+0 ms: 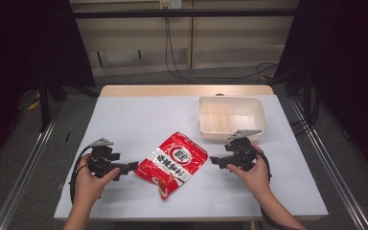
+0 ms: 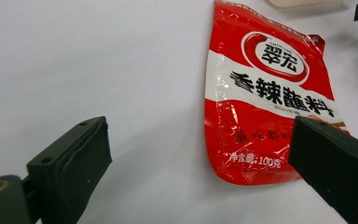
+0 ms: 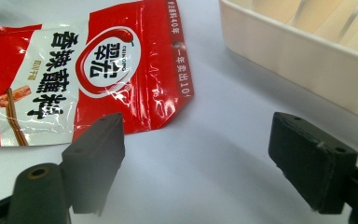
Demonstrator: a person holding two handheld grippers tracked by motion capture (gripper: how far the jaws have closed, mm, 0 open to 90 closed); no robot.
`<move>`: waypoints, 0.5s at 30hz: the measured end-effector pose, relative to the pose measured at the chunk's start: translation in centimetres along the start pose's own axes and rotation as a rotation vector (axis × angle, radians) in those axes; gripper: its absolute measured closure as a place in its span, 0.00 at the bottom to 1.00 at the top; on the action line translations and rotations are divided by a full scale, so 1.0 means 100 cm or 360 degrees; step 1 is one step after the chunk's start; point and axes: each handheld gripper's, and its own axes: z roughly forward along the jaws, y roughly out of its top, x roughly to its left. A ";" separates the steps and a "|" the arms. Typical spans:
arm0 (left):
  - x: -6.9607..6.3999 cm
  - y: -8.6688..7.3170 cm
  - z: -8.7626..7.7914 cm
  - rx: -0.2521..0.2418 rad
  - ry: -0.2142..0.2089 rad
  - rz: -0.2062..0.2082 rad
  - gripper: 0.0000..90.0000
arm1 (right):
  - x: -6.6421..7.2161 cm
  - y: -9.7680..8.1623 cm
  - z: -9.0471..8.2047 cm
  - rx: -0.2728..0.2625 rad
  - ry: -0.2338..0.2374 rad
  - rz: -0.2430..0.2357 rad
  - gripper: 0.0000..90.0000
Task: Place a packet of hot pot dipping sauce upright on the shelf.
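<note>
A red and white seasoning packet (image 1: 174, 163) lies flat on the white table, between my two grippers. My left gripper (image 1: 130, 167) sits just left of the packet, pointing right at its lower left edge. In the left gripper view its jaws stand wide apart; the packet (image 2: 265, 93) lies ahead, with its near corner beside the right jaw. My right gripper (image 1: 214, 161) is to the right of the packet, pointing left. Its jaws are open over bare table, and the packet (image 3: 98, 65) lies just beyond the left jaw. Neither gripper holds anything.
A shallow cream tray (image 1: 263, 120) with dividers stands at the back right of the table, just behind my right gripper; its wall (image 3: 307, 56) runs close on that gripper's right. Black curtains and cables lie beyond the table's far edge (image 1: 187, 90).
</note>
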 end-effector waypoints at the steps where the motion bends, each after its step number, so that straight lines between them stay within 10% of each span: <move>1: 0.001 0.000 -0.001 0.0009 -0.0018 0.0029 0.05 | 0.000 0.000 0.000 0.0005 -0.0004 -0.0007 0.21; 15: 0.000 0.004 -0.004 0.0000 0.0040 0.0051 0.04 | 0.004 0.003 0.012 0.0098 0.0027 -0.0020 0.20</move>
